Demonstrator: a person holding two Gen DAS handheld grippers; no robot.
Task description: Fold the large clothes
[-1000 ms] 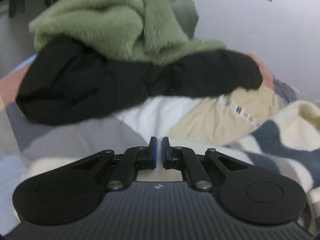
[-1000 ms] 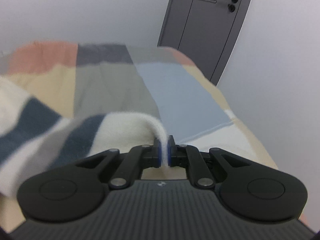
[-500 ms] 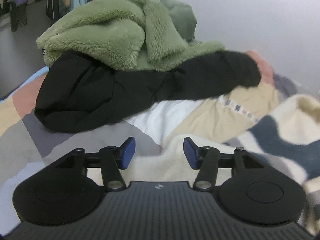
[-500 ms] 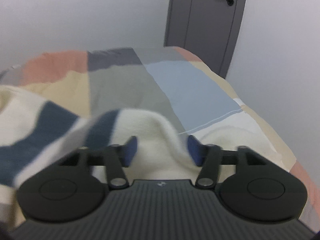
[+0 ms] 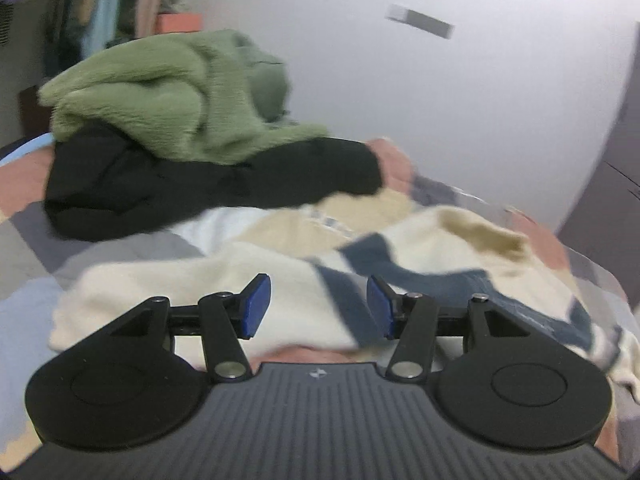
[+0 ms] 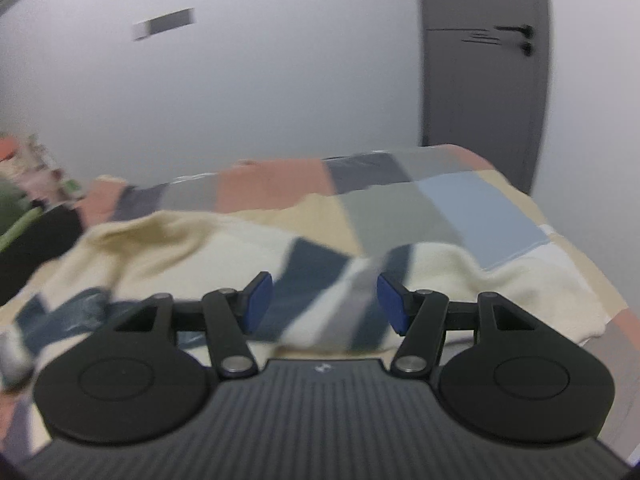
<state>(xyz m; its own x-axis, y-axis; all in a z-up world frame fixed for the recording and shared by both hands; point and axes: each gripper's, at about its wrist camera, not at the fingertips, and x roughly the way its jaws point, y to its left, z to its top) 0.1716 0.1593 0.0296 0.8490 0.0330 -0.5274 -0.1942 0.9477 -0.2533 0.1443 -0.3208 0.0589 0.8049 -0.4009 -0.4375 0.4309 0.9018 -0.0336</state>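
A cream sweater with navy and grey stripes (image 5: 248, 280) lies spread on the patchwork bed cover (image 5: 120, 252). It also shows in the right wrist view (image 6: 224, 248). My left gripper (image 5: 318, 306) is open and empty, just above the sweater's near edge. My right gripper (image 6: 324, 302) is open and empty, above the striped part of the sweater. Both views are blurred by motion.
A pile with a green fleece garment (image 5: 160, 96) on a black garment (image 5: 192, 188) sits at the bed's far left. A beige garment (image 5: 288, 224) lies behind the sweater. A grey door (image 6: 484, 76) stands behind the bed (image 6: 460, 204). Hanging clothes (image 5: 100, 8) are at far left.
Both grippers were shut on the sweater's edge one second ago, then opened and let it drop onto the bed. Both have since lifted and pulled back a little.
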